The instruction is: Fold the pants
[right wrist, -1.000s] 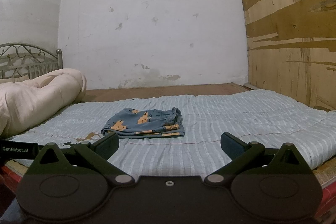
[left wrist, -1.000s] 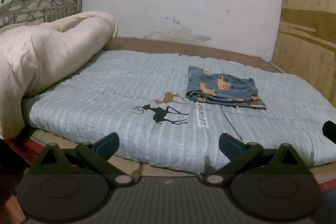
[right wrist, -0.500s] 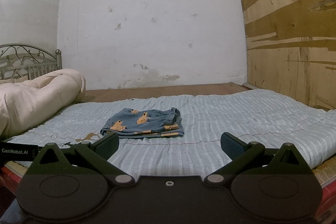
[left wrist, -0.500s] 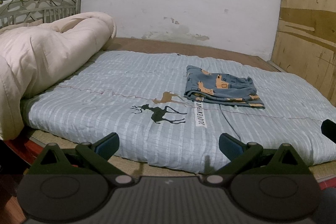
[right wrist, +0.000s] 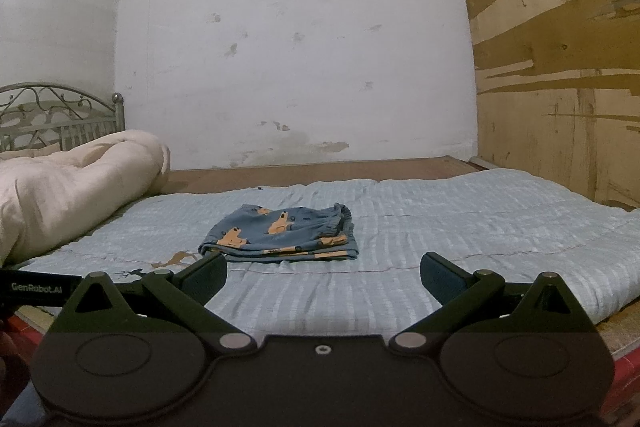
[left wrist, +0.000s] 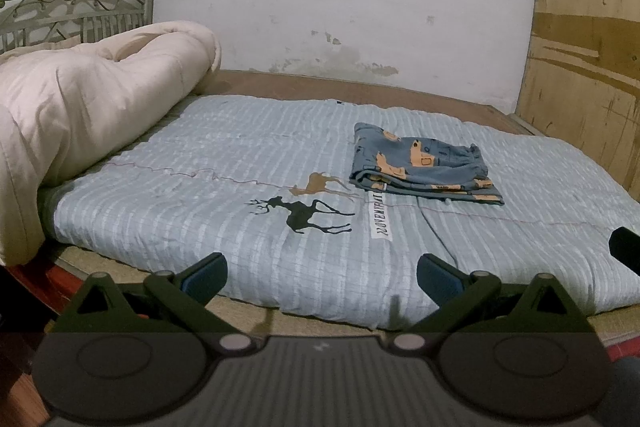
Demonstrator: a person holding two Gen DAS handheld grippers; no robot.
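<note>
Pants (left wrist: 424, 167) lay folded flat on the quilt (left wrist: 240, 187), long axis crosswise; left tool (left wrist: 322, 277) and right tool (right wrist: 323, 273) gaped empty.

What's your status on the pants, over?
Left gripper open, empty. Right gripper open, empty. Pants folded flat on the blue quilt, untouched. Nothing between grippers and pants.

We see the pants (left wrist: 422, 163) lying folded into a compact, roughly rectangular stack of several layers, flat on the pale blue striped quilt (left wrist: 224, 163) of the bed. They are blue with orange animal prints, the gathered waistband (right wrist: 340, 221) on the right side and the layered edges facing us.
</note>
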